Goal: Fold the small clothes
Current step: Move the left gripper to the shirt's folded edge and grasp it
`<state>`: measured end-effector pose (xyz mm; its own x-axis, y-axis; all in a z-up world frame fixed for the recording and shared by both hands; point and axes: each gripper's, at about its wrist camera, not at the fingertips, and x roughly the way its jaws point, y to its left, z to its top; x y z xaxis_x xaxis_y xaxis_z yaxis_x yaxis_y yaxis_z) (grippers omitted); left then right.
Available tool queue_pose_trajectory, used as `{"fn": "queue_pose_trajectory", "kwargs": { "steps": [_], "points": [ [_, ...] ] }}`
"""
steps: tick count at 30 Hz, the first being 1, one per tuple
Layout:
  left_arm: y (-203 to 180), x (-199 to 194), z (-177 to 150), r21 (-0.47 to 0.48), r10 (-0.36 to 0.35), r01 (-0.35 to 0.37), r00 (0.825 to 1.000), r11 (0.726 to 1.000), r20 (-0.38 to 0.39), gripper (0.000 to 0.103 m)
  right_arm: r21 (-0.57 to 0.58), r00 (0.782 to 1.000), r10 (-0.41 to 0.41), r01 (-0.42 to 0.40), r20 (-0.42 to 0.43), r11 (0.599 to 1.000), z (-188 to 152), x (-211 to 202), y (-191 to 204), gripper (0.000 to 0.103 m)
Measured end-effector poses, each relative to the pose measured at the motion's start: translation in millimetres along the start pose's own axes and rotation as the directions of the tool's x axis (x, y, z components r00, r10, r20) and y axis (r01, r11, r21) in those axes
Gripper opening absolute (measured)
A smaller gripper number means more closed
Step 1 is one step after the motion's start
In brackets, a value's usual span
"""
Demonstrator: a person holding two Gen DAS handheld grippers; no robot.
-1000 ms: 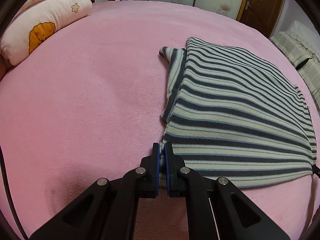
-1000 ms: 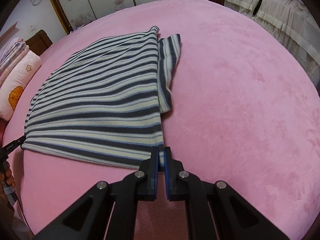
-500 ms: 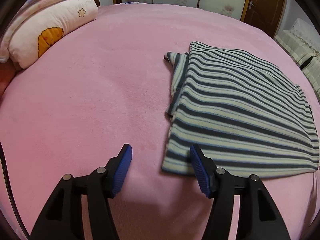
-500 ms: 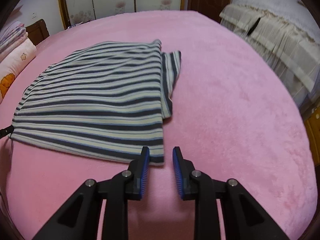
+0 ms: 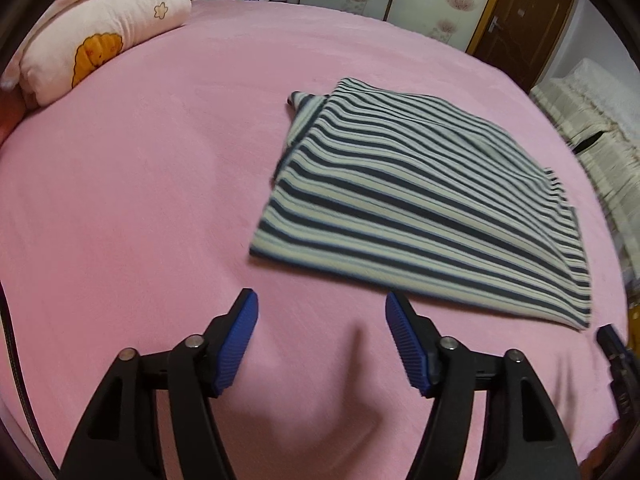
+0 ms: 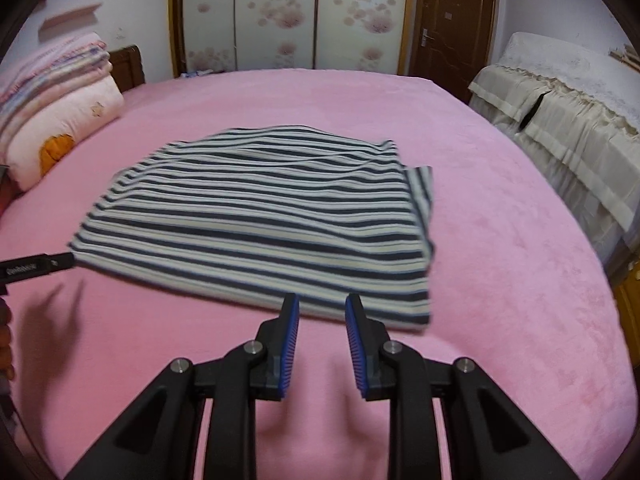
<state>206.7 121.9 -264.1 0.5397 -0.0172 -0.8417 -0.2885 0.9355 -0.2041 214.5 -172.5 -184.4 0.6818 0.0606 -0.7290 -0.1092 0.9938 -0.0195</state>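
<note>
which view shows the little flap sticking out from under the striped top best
The right wrist view: the flap lies along the striped top's side edge, its stripes fairly sharp. The left wrist view shows it too, but farther off, mostly tucked under the top layer, only a corner peeking out.

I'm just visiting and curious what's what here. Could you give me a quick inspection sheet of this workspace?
Surface: pink bed cover, smooth.
Job's things: striped garment, folded, lying flat; a narrow striped part sticks out at one far corner.
Clutter: nothing seen.
Grippers: left tool opening, nothing between its pads; right tool slightly open, empty, near the garment's front edge.
Cables: black cable at the left view's edge.
Surroundings: folded quilts, flowered wardrobe, brown door, cream-covered furniture.
</note>
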Motion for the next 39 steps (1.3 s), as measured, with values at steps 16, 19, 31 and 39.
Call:
{"fn": "queue_pose_trajectory", "kwargs": {
  "steps": [16,19,31,39],
  "points": [
    [8.3,5.1,-12.7,-0.254,-0.251,0.251,0.967,0.934,0.035,0.075,0.031,0.989,0.145,-0.146,0.029,0.989,-13.6,-15.7,44.9,0.023],
    [17.0,31.0,-11.4,-0.363,-0.333,0.323,0.942,0.874,0.037,0.075,0.038,0.986,0.164,-0.165,0.033,0.985,-7.4,-10.3,50.1,0.023],
    [28.3,83.2,-0.3,-0.448,-0.406,0.466,0.885,0.763,0.23,0.075,0.002,0.986,0.162,-0.162,0.042,0.987,3.8,9.1,64.4,0.023],
    [30.4,97.9,24.4,-0.446,-0.436,0.517,0.856,0.731,0.279,0.075,-0.008,0.987,0.149,-0.148,0.055,0.989,20.8,34.3,72.0,0.023]
  ]
}}
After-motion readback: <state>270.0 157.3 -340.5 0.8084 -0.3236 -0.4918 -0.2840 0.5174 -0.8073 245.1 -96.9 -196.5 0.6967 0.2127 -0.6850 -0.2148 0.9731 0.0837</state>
